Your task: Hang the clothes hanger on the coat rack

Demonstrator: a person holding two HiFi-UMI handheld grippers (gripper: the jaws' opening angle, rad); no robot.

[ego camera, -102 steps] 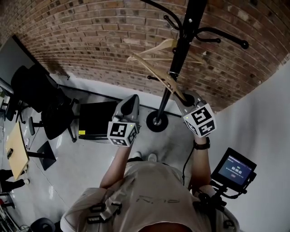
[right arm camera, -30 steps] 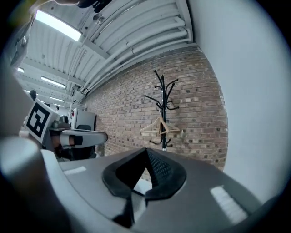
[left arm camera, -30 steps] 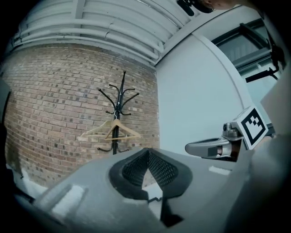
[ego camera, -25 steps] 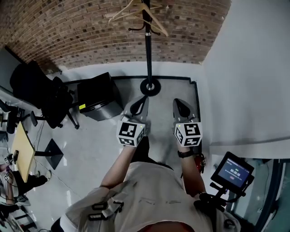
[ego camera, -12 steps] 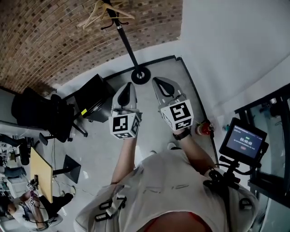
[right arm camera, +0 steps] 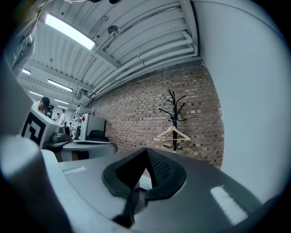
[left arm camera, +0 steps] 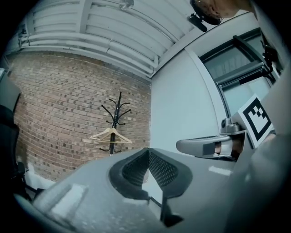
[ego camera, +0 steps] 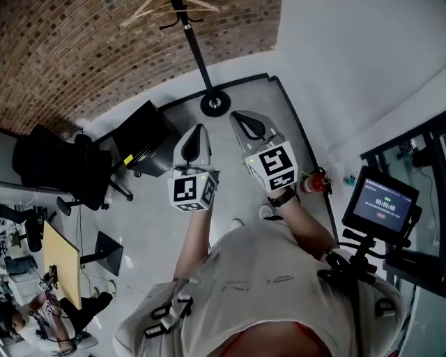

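Head view shows the clothes hanger [ego camera: 139, 14] hanging on the coat rack [ego camera: 197, 59] against the brick wall [ego camera: 83, 56], well ahead of both claws, its bar lying crosswise to them. Side by side, the left claw [ego camera: 198, 131] and right claw [ego camera: 239, 118] are closed and empty, neither clearly nearer.

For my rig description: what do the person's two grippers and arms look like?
Both the left gripper and the right gripper have smooth grey tapering shells, each carrying a white cube with black square markers. Their jaws are lined with dark, dotted pads. The person wears a pale short-sleeved shirt and a black wristband on the right wrist.
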